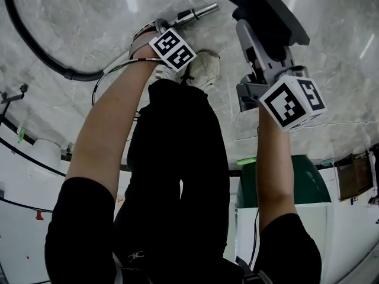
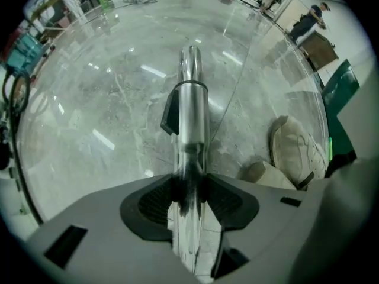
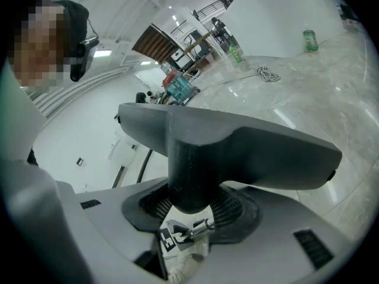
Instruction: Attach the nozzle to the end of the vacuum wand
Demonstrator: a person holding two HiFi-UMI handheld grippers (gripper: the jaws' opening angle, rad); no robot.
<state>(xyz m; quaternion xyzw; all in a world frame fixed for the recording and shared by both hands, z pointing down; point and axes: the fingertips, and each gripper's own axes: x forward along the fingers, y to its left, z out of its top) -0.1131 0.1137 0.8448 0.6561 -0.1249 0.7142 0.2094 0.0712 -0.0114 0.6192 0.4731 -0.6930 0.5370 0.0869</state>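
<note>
The chrome vacuum wand (image 1: 198, 12) juts forward over the marble floor from my left gripper (image 1: 161, 27). In the left gripper view the wand (image 2: 190, 117) runs straight out between the jaws, and both black pads sit against its sides; a black clip rides on its collar. My left gripper (image 2: 188, 188) is shut on it. My right gripper (image 1: 260, 40), to the right of the wand's tip, holds the dark grey floor nozzle (image 1: 266, 13) by its round neck. In the right gripper view the nozzle (image 3: 237, 147) spreads wide across the jaws of my right gripper (image 3: 192, 203). Nozzle and wand are apart.
A black hose (image 1: 35, 46) curves over the floor at the left. The person's pale shoe (image 1: 204, 67) stands just beside the wand, also in the left gripper view (image 2: 296, 147). A green bin (image 1: 296, 182) is at the lower right. People stand far off (image 2: 308, 19).
</note>
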